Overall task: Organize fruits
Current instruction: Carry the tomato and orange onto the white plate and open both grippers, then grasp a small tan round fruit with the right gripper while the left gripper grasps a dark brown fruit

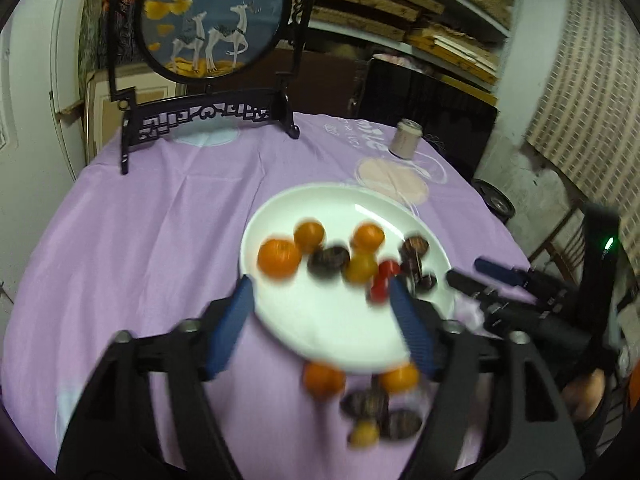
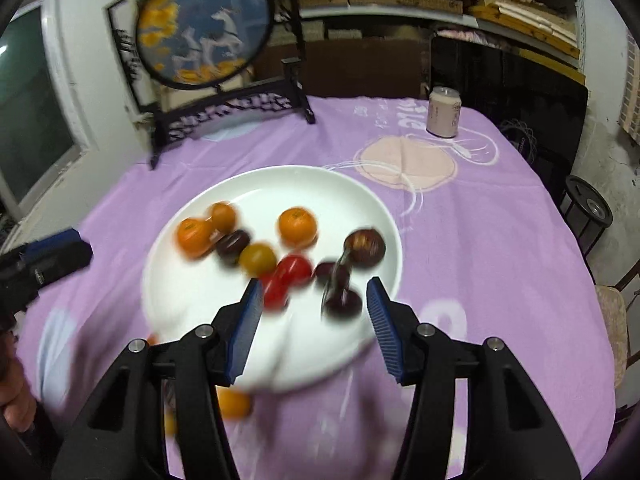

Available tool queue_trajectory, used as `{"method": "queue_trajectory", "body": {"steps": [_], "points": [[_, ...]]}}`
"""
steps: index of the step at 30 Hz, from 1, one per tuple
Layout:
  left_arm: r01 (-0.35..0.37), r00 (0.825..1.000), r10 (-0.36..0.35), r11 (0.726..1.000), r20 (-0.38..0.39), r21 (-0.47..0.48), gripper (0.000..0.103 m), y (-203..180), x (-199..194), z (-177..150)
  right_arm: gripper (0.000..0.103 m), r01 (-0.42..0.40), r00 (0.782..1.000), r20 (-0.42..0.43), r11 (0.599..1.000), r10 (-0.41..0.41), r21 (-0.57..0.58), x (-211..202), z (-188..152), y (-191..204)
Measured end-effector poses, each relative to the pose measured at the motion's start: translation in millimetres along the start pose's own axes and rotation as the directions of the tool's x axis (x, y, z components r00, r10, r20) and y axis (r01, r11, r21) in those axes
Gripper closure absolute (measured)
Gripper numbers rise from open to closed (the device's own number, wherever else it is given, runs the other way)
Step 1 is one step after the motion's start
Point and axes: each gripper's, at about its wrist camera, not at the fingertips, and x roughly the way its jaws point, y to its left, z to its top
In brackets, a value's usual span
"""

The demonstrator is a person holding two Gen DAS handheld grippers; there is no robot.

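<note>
A white plate (image 1: 320,320) (image 2: 200,300) on the purple tablecloth holds oranges (image 1: 279,258) (image 2: 297,227), dark round fruits (image 1: 329,263) (image 2: 365,247), a yellow fruit (image 1: 361,267) (image 2: 258,258) and red fruits (image 1: 383,280) (image 2: 294,270). More oranges (image 1: 323,380) (image 2: 234,402) and dark fruits (image 1: 365,403) lie on the cloth at the plate's near edge. My left gripper (image 1: 320,294) is open and empty over the plate's near left part. My right gripper (image 2: 316,294) is open and empty above the red and dark fruits; it also shows in the left wrist view (image 1: 468,274).
A black stand with a round deer picture (image 1: 208,16) (image 2: 204,28) is at the table's back left. A pale can (image 1: 406,138) (image 2: 444,112) stands at the back right. Shelves with boxes line the wall. A chair (image 2: 612,320) is on the right.
</note>
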Motion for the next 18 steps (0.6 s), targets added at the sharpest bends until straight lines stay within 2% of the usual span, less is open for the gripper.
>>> {"method": "queue_trajectory", "body": {"steps": [4, 12, 18], "points": [[0.002, 0.999, -0.001, 1.000, -0.038, 0.029, 0.028, -1.4, -17.8, -41.7, 0.049, -0.014, 1.000, -0.005, 0.999, 0.014, -0.035, -31.2, -36.2, 9.9], [0.001, 0.997, 0.004, 0.998, -0.079, 0.055, 0.028, -7.5, -21.7, -68.8, 0.049, 0.006, 0.999, -0.043, 0.995, -0.010, -0.100, -52.2, -72.2, 30.0], [0.011, 0.991, -0.003, 0.998, -0.131, 0.064, 0.028, -5.1, -19.5, -92.2, 0.049, -0.031, 0.990, -0.139, 0.990, 0.012, -0.137, -45.7, -110.1, 42.8]]}}
